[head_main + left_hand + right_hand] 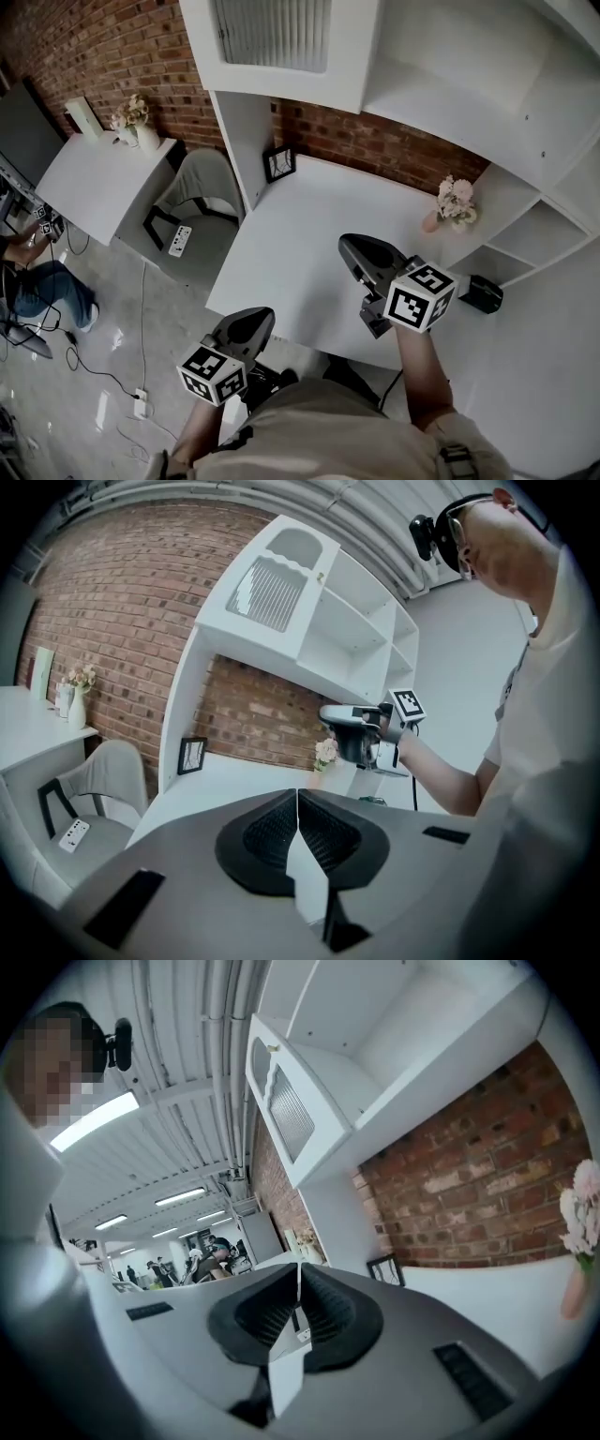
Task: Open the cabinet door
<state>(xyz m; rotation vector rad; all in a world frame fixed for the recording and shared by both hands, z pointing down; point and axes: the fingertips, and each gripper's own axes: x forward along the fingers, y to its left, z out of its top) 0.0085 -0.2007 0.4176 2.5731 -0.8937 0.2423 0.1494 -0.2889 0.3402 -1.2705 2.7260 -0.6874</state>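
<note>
The left gripper (pixel 261 317) is being held low at the near edge of the white table (pixel 309 225). Its fingers (pixel 267 836) are being pressed together, clenched pad against pad, with nothing being grasped between them. The right gripper (pixel 347 244) is being held higher, over the table. Its fingers (pixel 328 1312) are likewise being pressed shut on nothing. The cabinet door (pixel 289 1115), white with a ribbed glass panel, is being seen above and ahead of the right fingers, well apart from them. It is also being seen high above and ahead of the left fingers. It is lying flush with its cabinet, closed, with 1 small knob (pixel 273 1047) at its edge. Ahead of the left fingers and slightly to their left, a small black picture frame (pixel 278 163) is being propped on the table beside the cabinet's side panel. In the right gripper view this frame is being shown just to the right of the right fingers. A pink vase of flowers (pixel 454 202) is being shown further to their right, standing on the table near the brick wall (pixel 375 141). Open white shelves (pixel 525 234) are being shown beyond the vase. Well apart to the left of the left fingers, a grey chair (pixel 202 187) is being shown. A 2nd white table (pixel 94 183) bearing flowers is being seen beyond the chair.
</note>
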